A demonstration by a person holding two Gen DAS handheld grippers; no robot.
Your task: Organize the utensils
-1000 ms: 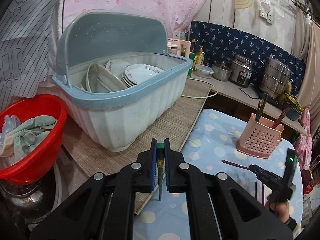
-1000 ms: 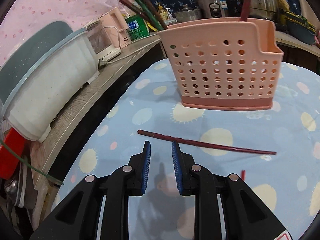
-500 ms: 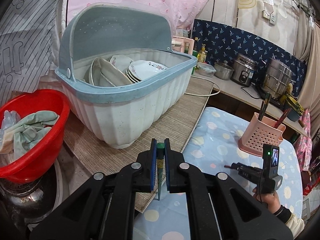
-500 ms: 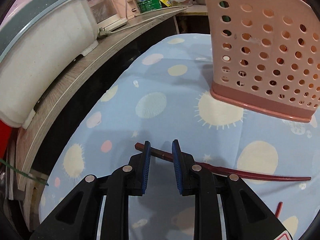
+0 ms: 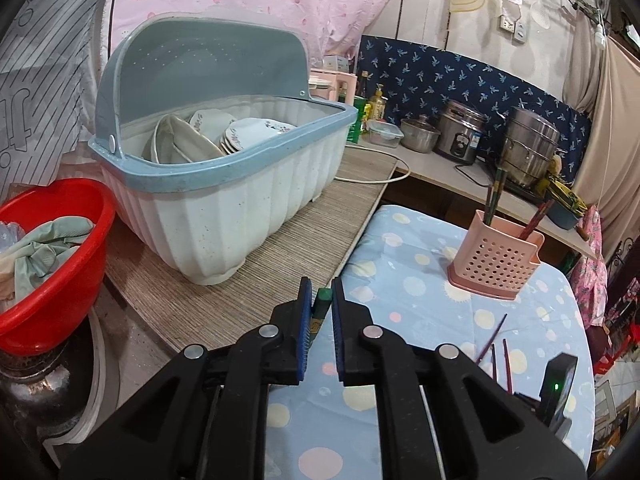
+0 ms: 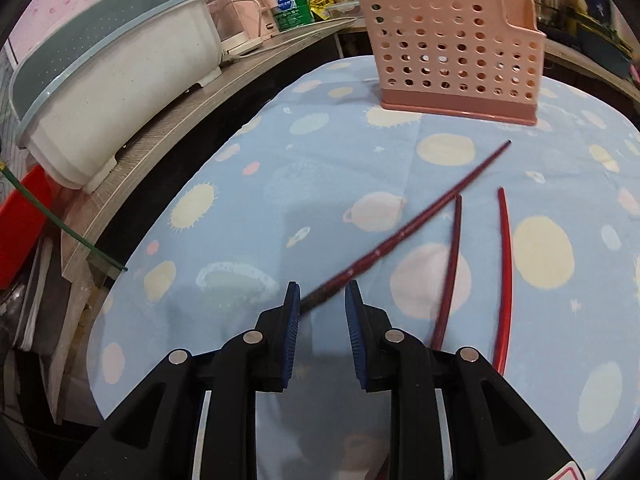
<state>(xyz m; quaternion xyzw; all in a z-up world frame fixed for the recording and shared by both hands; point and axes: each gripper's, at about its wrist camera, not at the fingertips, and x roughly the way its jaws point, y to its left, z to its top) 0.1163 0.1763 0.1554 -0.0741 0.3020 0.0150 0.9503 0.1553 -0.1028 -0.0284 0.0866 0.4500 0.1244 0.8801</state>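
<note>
My left gripper (image 5: 321,304) is shut on a green chopstick (image 5: 319,311), held over the edge of the blue patterned table (image 5: 420,320). A pink perforated utensil holder (image 5: 496,260) with several chopsticks stands at the far side of the table; it also shows in the right wrist view (image 6: 452,48). My right gripper (image 6: 322,300) holds a dark red chopstick (image 6: 404,232) by its end; the stick angles up off the cloth, and the jaws look slightly apart around it. Two more red chopsticks (image 6: 504,272) lie on the cloth to the right.
A white and blue dish rack (image 5: 224,184) with plates sits on the wooden counter (image 5: 280,260) to the left. A red basin (image 5: 48,264) with cloth stands at the far left. Pots and a rice cooker (image 5: 460,136) line the back counter.
My right gripper took hold of the dark red chopstick's end and pulled back, swinging the stick to point away. The left gripper shifted slightly, still holding the green chopstick.
</note>
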